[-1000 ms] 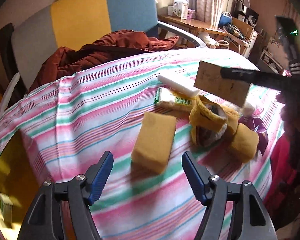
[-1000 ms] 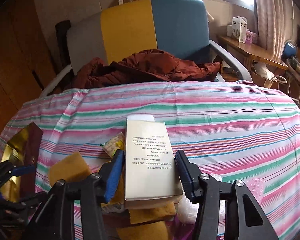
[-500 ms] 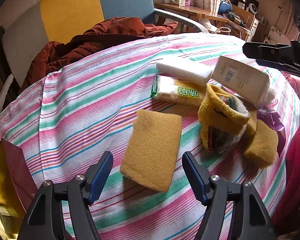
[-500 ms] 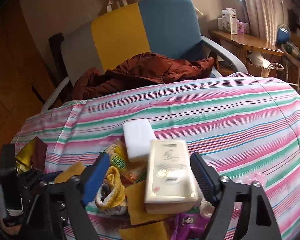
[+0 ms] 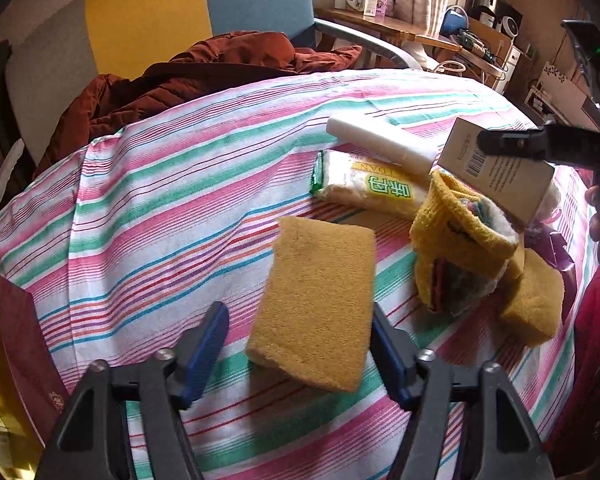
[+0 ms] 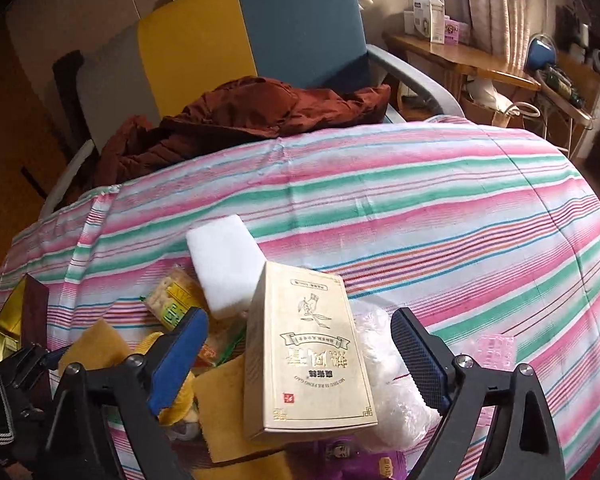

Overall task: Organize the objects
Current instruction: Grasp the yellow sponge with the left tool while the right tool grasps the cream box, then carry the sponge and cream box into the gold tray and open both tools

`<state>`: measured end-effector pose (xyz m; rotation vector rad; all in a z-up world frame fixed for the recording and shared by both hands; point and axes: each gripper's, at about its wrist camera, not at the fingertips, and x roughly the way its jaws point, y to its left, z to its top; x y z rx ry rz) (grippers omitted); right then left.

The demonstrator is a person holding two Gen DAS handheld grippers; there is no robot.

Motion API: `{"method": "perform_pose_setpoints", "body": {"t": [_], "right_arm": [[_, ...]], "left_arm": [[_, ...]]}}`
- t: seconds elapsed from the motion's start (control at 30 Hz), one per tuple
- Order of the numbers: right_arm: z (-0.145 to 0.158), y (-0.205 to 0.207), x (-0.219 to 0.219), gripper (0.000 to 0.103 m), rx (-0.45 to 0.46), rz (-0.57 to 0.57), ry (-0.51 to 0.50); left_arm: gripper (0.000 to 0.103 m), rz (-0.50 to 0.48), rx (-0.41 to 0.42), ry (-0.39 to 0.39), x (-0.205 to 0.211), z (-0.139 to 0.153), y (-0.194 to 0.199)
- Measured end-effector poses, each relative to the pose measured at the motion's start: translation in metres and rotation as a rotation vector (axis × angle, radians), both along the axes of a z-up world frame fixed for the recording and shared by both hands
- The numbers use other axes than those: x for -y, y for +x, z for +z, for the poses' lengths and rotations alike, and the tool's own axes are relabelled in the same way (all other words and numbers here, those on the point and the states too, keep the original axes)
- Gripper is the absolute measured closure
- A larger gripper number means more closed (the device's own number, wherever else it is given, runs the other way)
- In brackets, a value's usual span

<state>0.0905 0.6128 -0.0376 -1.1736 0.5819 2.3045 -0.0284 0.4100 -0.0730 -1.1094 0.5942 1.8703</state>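
A yellow sponge (image 5: 316,304) lies on the striped tablecloth (image 5: 160,208) between the fingers of my left gripper (image 5: 298,316). Its jaws are closing: the right pad meets the sponge's edge, the left pad stands a little off it. My right gripper (image 6: 300,316) hangs over a cream box with printed characters (image 6: 308,348), which rests on the pile. Its jaws are opening and both pads are clear of the box. In the left wrist view the same box (image 5: 500,172) shows under the right gripper's black arm (image 5: 540,146).
Around the box lie a white foam block (image 6: 224,264), a cracker packet (image 5: 368,188), a yellow knitted cloth (image 5: 456,232), a second sponge (image 5: 532,304), a purple packet (image 5: 556,248) and a white plastic bag (image 6: 384,364). A red-gold box (image 5: 16,344) stands at the left edge. A chair with a brown jacket (image 5: 220,64) is behind.
My left gripper sank toward the sponge and its jaws narrowed around it. My right gripper let go of the cream box, which now rests on the pile, and opened wide.
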Motion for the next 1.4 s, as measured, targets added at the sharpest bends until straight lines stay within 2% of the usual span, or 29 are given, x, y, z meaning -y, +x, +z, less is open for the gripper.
{"method": "perform_pose_setpoints", "body": {"t": [0.03,0.07,0.1,0.13,0.37,0.5,0.7,0.83,0.93,1.0,1.27,1.4], "right_arm": [[-0.003,-0.002,0.0,0.013,0.01,0.01,-0.006],[-0.005,-0.004,0.003,0.026,0.021,0.024,-0.004],[-0.007,-0.006,0.006,0.046,0.041,0.036,0.011],[-0.008,-0.007,0.009,0.048,0.053,0.048,0.021],[0.002,0.0,0.008,0.05,-0.006,0.041,0.026],[0.008,0.0,0.01,0.05,-0.03,0.046,0.035],[0.026,0.012,0.007,0.05,-0.125,0.014,0.049],[0.036,0.023,0.004,0.05,-0.188,-0.025,0.045],[0.04,0.028,0.007,0.05,-0.224,-0.03,0.013],[0.045,0.028,0.016,0.05,-0.218,-0.018,0.033],[0.087,0.024,0.07,0.05,-0.285,0.07,0.095],[0.108,0.013,0.111,0.05,-0.32,0.17,0.111]], "left_arm": [[0.05,-0.013,0.018,0.01,-0.001,-0.001,0.001],[0.051,-0.016,0.018,0.014,-0.001,-0.002,0.002],[0.052,-0.019,0.004,0.018,-0.001,-0.001,0.004],[0.054,-0.023,0.001,0.03,0.0,0.0,0.005],[0.054,0.018,0.015,0.13,0.018,0.019,0.007],[0.054,0.046,0.026,0.161,0.031,0.031,0.011],[0.054,0.105,0.012,0.191,0.069,0.051,0.02],[0.054,0.169,-0.01,0.229,0.114,0.069,0.02],[0.054,0.244,-0.027,0.252,0.156,0.079,0.01],[0.054,0.317,-0.039,0.257,0.19,0.083,0.0],[0.054,0.593,-0.026,0.262,0.306,0.074,-0.035],[0.054,0.677,-0.019,0.277,0.343,0.071,-0.041]]}}
